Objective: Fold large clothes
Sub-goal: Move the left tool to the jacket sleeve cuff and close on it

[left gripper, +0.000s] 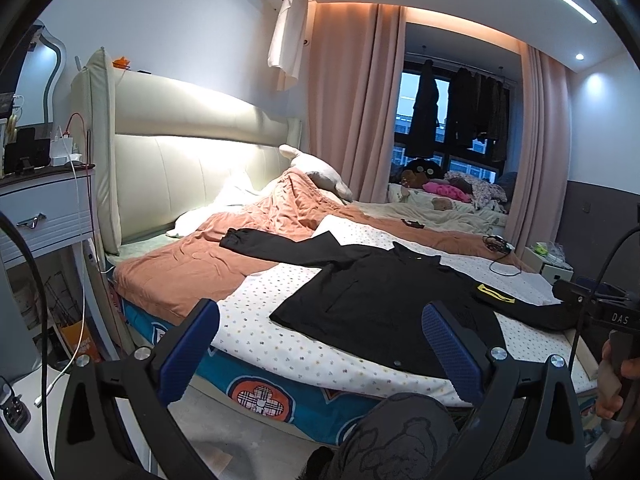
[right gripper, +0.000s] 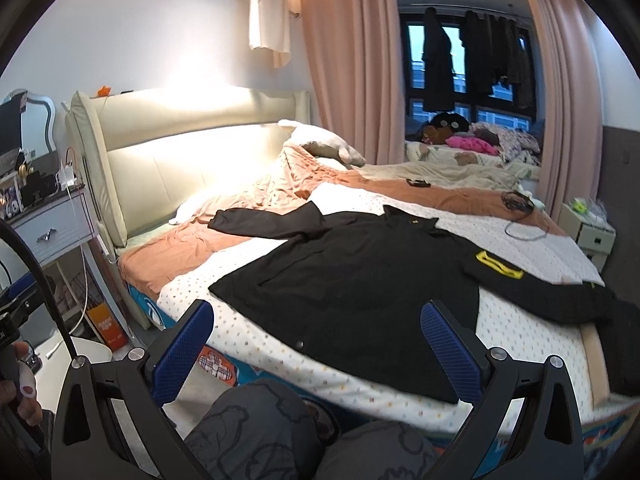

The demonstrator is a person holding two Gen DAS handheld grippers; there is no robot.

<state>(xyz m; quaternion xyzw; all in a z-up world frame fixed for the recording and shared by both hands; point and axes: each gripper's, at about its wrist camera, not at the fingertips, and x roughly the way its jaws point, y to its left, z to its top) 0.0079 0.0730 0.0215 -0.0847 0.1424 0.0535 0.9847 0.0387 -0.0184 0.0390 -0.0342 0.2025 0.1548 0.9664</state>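
Observation:
A large black jacket (left gripper: 376,300) (right gripper: 352,280) lies spread flat on the dotted white sheet (left gripper: 260,300) (right gripper: 256,332) of the bed, sleeves stretched out to both sides. One sleeve carries a yellow patch (left gripper: 495,294) (right gripper: 500,266). My left gripper (left gripper: 320,340) hovers open just short of the jacket's near hem, blue pads wide apart, nothing between them. My right gripper (right gripper: 318,340) is also open, above the hem near the bed's edge. Each gripper shows at the edge of the other's view, held by a hand (left gripper: 612,380) (right gripper: 20,392).
An orange quilt (left gripper: 192,264) (right gripper: 280,192) is bunched toward the padded headboard (left gripper: 192,148). Cables and small dark items (left gripper: 498,246) (right gripper: 518,202) lie on the far side of the bed. A nightstand (left gripper: 44,216) stands left; the person's knees (right gripper: 280,440) are below the grippers.

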